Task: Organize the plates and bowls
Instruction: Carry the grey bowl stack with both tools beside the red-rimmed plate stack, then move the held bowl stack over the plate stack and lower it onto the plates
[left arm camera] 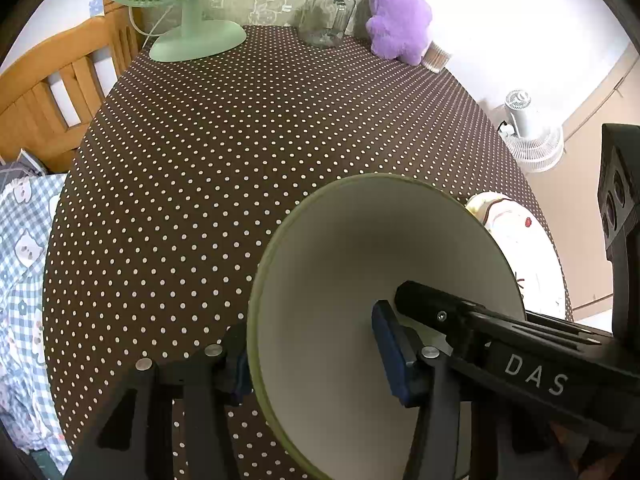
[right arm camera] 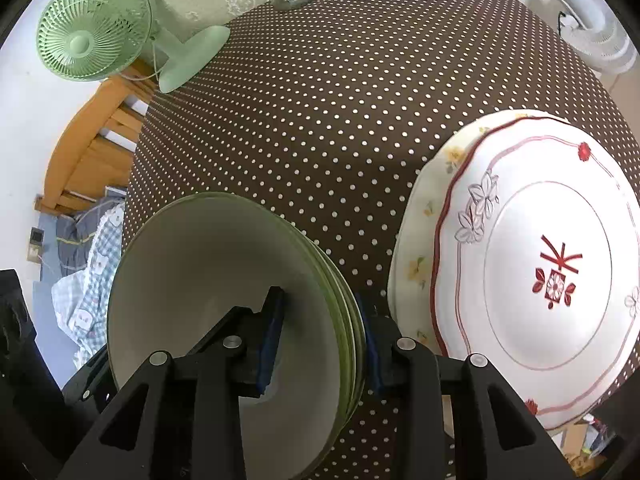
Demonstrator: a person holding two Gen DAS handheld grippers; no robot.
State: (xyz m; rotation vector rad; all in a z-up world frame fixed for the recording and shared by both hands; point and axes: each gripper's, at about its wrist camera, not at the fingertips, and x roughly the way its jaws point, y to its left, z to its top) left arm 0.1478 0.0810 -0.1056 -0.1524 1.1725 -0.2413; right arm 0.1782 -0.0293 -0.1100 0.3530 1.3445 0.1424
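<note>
A stack of nested green-rimmed bowls (left arm camera: 380, 256) (right arm camera: 216, 276) is held over the dotted tablecloth. My left gripper (left arm camera: 312, 364) straddles the bowls' left wall, one blue pad inside and one outside. My right gripper (right arm camera: 320, 340) is shut on the stack's right wall; its black finger also shows inside the bowl in the left wrist view (left arm camera: 432, 308). A white plate with red pattern (right arm camera: 540, 264) rests on a floral plate (right arm camera: 416, 248) at the right, also visible at the right edge of the left wrist view (left arm camera: 520, 248).
A brown polka-dot table (left arm camera: 240, 152) carries a green desk fan (left arm camera: 176, 0), a glass jar (left arm camera: 328, 12), a purple plush toy (left arm camera: 400, 16) and a toothpick holder (left arm camera: 438, 56) at the back. A wooden chair (left arm camera: 52, 92) stands left; a white floor fan (left arm camera: 532, 136) stands right.
</note>
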